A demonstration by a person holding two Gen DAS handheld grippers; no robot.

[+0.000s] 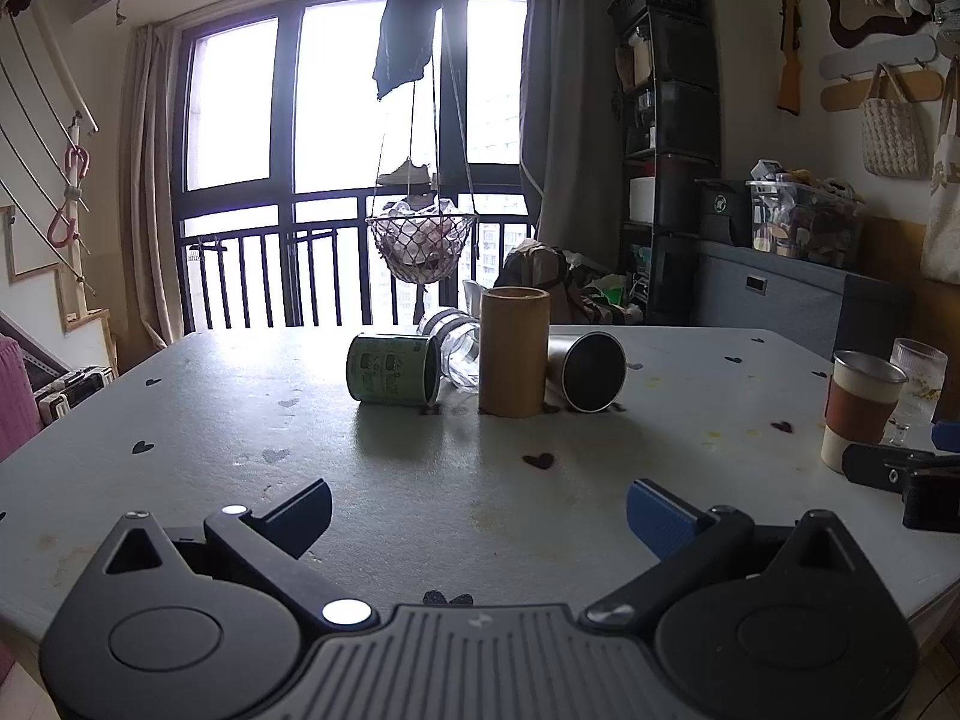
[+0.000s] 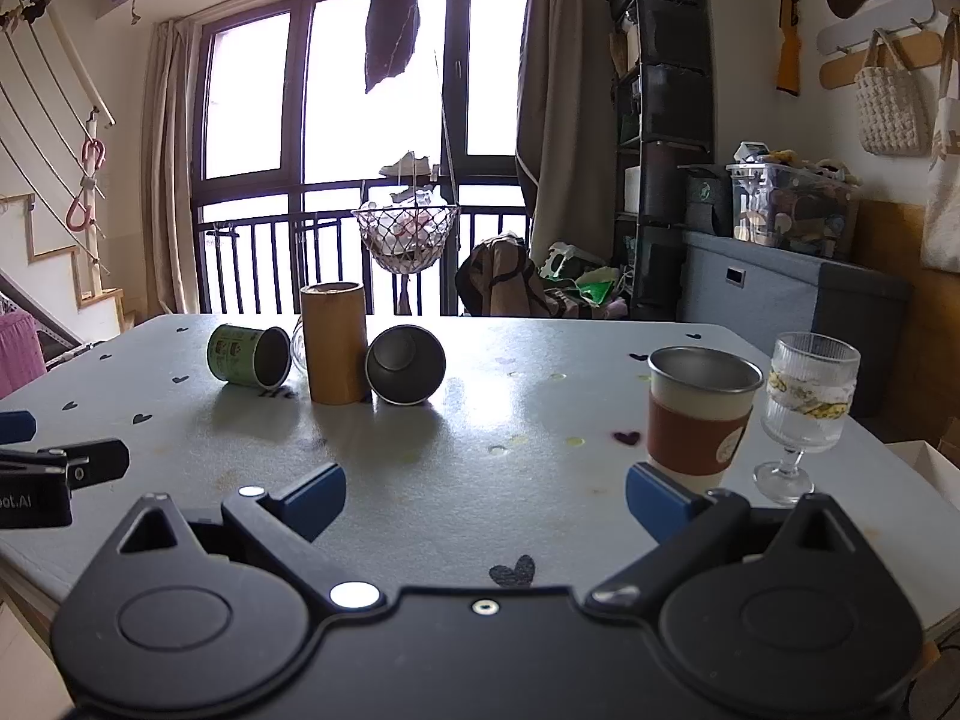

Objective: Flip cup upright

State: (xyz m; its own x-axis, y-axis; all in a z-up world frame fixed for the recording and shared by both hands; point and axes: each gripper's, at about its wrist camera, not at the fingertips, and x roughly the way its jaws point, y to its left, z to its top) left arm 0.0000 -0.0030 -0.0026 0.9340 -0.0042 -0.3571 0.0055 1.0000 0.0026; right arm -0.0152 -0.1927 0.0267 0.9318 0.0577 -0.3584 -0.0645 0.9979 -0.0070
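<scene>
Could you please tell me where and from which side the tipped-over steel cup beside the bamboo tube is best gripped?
Probably across its side wall near the open rim. The steel cup lies on its side, mouth facing the cameras, with the bamboo tube close on its left, so come from above or the free right side.

Bright daylight is admitted through a tall black-framed window; curtains are hung beside; dark shelving is set rightward.

My table, pale with small dark hearts, carries at its far middle a green cup on its side, what looks like a clear glass, an upright bamboo cylinder and a tipped steel cup; near right stand a sleeved cup and a stemmed glass.
</scene>
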